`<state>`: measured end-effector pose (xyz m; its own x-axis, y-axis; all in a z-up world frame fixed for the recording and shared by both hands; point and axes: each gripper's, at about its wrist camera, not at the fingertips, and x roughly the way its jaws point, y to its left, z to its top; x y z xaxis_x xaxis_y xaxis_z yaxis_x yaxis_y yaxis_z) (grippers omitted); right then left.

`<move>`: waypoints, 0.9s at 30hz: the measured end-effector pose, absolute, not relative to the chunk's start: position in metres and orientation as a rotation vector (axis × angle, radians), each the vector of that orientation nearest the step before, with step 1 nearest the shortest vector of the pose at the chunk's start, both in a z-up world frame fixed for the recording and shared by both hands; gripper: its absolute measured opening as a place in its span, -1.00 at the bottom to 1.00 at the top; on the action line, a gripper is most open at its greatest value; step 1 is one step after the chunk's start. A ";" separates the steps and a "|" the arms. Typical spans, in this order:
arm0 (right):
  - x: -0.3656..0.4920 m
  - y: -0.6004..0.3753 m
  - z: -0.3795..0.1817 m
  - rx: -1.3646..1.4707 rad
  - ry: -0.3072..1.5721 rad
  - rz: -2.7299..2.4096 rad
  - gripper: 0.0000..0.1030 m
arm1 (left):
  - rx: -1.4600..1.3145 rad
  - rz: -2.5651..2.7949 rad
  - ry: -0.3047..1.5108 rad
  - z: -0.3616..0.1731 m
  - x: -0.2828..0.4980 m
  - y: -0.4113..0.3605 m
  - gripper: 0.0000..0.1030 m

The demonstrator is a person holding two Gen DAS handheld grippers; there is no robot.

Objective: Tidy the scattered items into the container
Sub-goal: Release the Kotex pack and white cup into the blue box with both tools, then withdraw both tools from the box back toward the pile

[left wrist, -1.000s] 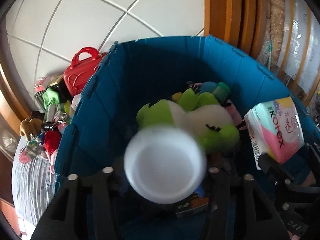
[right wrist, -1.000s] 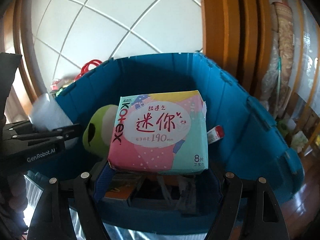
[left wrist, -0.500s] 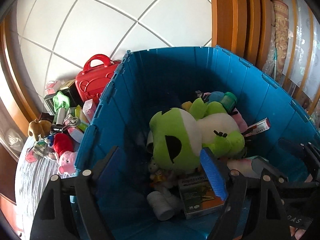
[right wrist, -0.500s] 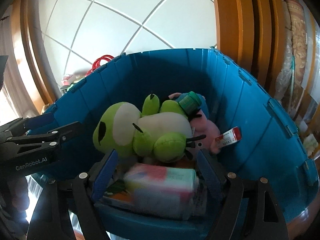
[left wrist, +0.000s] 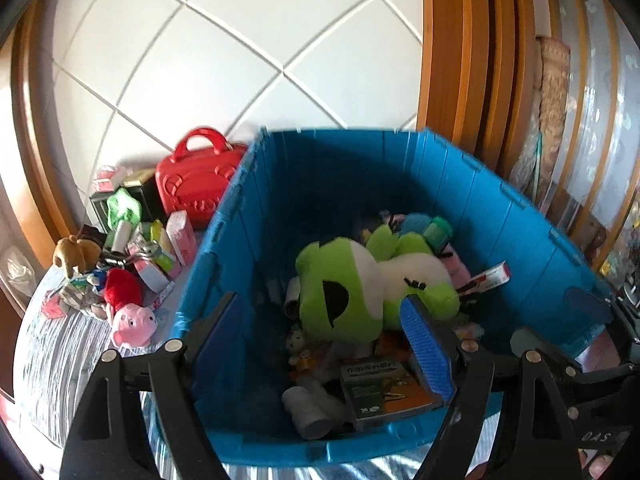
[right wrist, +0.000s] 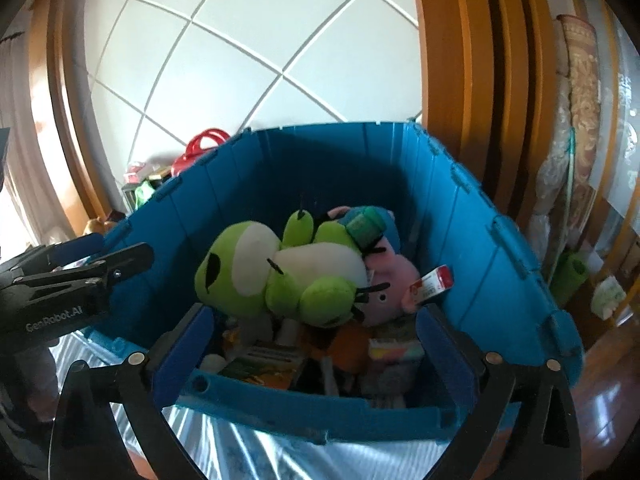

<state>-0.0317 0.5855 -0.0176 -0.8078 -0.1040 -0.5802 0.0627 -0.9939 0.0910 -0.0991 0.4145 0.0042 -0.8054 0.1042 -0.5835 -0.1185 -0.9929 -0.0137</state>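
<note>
I judge that I am between 2 picks: both grippers are empty above the blue container [left wrist: 472,200], and what lies inside looks already delivered. The left gripper [left wrist: 320,344] stands wide with nothing between its pads. The jaws of the right gripper [right wrist: 316,356] have just been opening, and now they stand very wide, also with nothing between them; I think the pastel packet [right wrist: 396,350] lying in the container just below them is what they let go.

The remaining scattered things are in a pile [left wrist: 132,264] outside the container, against its left wall, on the striped cover [left wrist: 52,360]: a red case [left wrist: 196,188], a pink pig plush [left wrist: 134,322], a small brown plush [left wrist: 76,254] and several packets and small boxes. For the next move, I think 1 gripper must go over the left wall toward this pile and choose 1 thing that lies free on top; the pig plush looks the easiest, because it is soft and nearest to me.

The left wrist view shows this pile clearly, and also the green box [left wrist: 384,388] and a white roll [left wrist: 312,408] on the floor of the container. The right wrist view hides most of the pile behind the wall, but it shows the green frog plush [right wrist: 280,268] from the side, a pink plush [right wrist: 384,280] behind it, and the left gripper itself from outside, over the left rim.
</note>
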 end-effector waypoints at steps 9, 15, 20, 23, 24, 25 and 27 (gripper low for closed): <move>-0.013 0.557 -0.006 0.831 -0.091 -2.845 1.00 | -0.814 3.032 -0.099 0.020 -0.056 0.364 0.58; -0.003 0.499 0.012 0.732 -0.036 -2.783 1.00 | -0.847 3.079 -0.228 0.016 -0.037 0.298 0.58; 0.004 0.431 0.021 0.643 -0.010 -2.744 1.00 | -0.856 3.170 -0.188 0.004 -0.014 0.224 0.58; 0.005 0.378 0.020 0.620 -0.007 -2.706 1.00 | -0.904 3.200 -0.207 -0.007 0.002 0.167 0.58; 0.005 0.357 0.019 0.619 -0.002 -2.690 1.00 | -0.920 3.208 -0.216 -0.011 0.008 0.147 0.58; 0.006 0.337 0.018 0.622 0.007 -2.678 1.00 | -0.939 3.220 -0.222 -0.016 0.013 0.127 0.58; 0.007 0.297 0.012 0.638 0.017 -2.665 1.00 | -0.994 3.234 -0.231 -0.026 0.021 0.088 0.58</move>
